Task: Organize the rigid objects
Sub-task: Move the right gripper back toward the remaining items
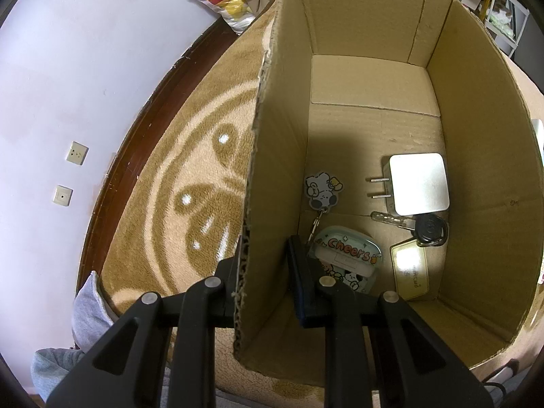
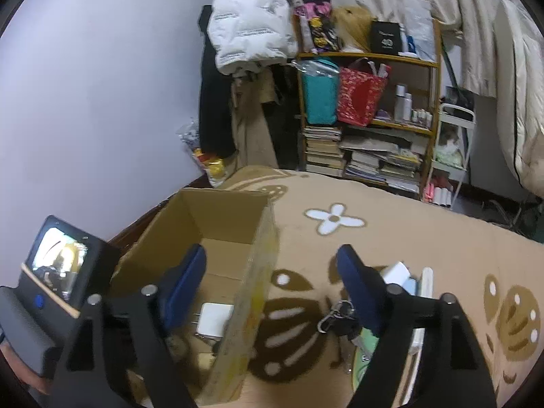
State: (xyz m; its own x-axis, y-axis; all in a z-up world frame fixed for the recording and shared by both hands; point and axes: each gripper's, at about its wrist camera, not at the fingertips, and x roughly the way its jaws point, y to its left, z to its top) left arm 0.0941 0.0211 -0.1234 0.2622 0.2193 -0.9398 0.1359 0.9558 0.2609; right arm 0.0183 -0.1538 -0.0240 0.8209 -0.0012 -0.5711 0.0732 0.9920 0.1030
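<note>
Left gripper point(image 1: 268, 272) straddles the near wall of an open cardboard box point(image 1: 476, 170), one finger inside, one outside, apparently steadying it; whether it pinches the wall is unclear. Right gripper point(image 2: 272, 289) hangs wide open and empty above the box's edge. Inside lie a white charger plug point(image 1: 418, 183), a key point(image 1: 428, 229), a "Cheers" case point(image 1: 346, 255) with charm and a card point(image 1: 409, 273). Roughly midway: a key bunch point(image 2: 340, 319) and other items still wait on the rug point(image 2: 391, 210) beside the box.

Cardboard box point(image 1: 476, 176) – matt, rough torn edges. Charger point(image 1: 418, 183) glossy white plastic, metal prongs; rug point(image 1: 176, 156) fuzzy cloth.
</note>
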